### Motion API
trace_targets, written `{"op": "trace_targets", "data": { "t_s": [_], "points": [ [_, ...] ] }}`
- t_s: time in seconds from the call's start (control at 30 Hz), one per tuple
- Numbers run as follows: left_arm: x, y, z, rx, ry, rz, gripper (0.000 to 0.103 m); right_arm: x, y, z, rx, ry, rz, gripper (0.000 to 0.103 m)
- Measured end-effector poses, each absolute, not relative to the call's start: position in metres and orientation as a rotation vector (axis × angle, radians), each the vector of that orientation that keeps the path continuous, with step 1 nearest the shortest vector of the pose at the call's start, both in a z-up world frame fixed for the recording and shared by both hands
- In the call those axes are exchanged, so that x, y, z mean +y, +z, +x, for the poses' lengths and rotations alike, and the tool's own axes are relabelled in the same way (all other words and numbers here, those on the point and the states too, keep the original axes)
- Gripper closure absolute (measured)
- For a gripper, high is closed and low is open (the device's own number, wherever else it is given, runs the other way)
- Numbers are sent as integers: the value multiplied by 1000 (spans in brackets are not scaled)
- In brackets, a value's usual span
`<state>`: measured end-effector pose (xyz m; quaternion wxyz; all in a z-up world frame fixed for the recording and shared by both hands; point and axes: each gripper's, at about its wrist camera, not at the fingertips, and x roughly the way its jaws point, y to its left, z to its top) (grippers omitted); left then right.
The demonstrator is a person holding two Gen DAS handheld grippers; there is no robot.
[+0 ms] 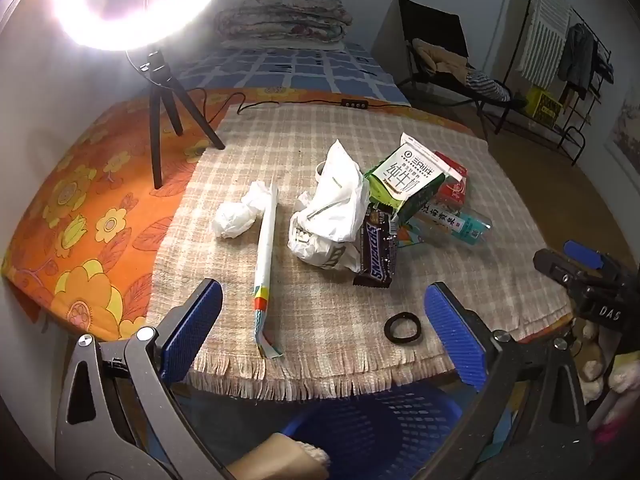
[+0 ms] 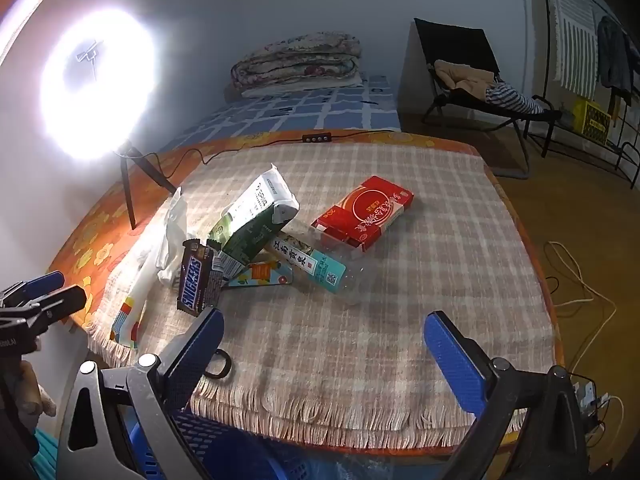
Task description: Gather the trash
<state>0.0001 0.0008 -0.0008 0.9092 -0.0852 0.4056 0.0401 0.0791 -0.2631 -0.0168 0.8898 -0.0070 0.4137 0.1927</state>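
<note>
- Left gripper (image 1: 323,330): fingers spread wide, holding nothing, above the table's (image 1: 340,360) near edge.
- Right gripper (image 2: 324,354): fingers likewise apart and empty.
- Long paper wrapper (image 1: 265,264) lies just ahead between the left fingers, its long axis pointing away from them; likely the left hand's nearest pick.
- Snickers wrapper (image 2: 198,280) sits just beyond the right gripper's left finger.
- Blue basket (image 1: 372,428) waits below the left fingers.

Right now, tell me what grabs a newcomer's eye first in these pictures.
The glaring ring light on its tripod at the table's far left corner dominates. Next comes the trash heap mid-cloth: a Snickers wrapper, a green milk carton leaning over a bottle, and a red box beside them.
</note>
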Motion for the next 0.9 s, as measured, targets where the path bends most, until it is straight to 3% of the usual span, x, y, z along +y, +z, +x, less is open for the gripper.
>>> {"op": "trace_targets", "data": {
  "t_s": [0.9],
  "points": [
    [4,-4,-7,844,80,-185,0,-254,-21,73,857,401,-21,2]
  ]
}}
